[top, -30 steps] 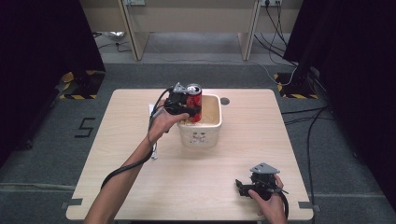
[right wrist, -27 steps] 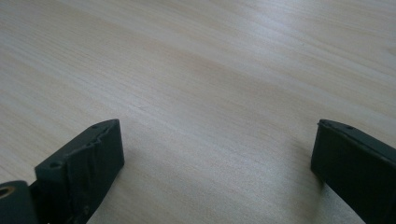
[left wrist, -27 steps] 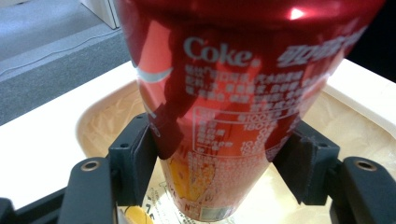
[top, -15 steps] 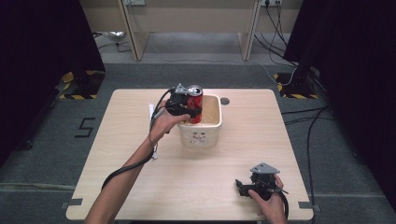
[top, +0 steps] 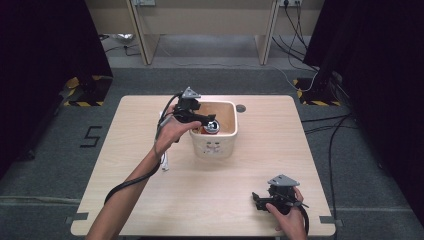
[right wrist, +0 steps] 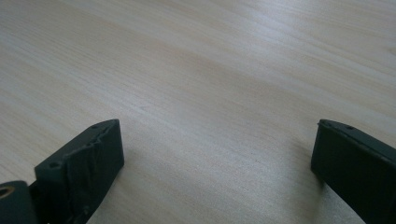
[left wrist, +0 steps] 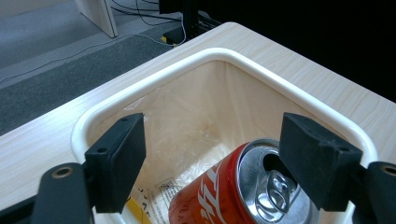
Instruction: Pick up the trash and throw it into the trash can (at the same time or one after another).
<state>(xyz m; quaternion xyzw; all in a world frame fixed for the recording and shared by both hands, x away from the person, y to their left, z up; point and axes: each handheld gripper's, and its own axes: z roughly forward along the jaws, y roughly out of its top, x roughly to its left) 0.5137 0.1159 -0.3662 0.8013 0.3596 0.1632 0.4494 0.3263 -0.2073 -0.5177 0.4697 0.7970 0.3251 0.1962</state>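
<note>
A red soda can lies tilted inside the cream bin at the table's middle, its silver top facing up. My left gripper hovers over the bin's left rim. Its jaws have just been opening and stand wide. The can sits low between them, clear of the left pad and partly behind the right pad. A clear plastic liner covers the bin's inside. My right gripper rests open on the table near the front right corner, with bare wood between its jaws.
A small white object lies on the table beside my left forearm. A round grommet hole sits behind the bin. Desk legs and cables stand on the floor beyond the far edge.
The can was held above the bin's rim in my left gripper; the jaws opened and it now sits lower, inside the bin. The right gripper has not moved.
</note>
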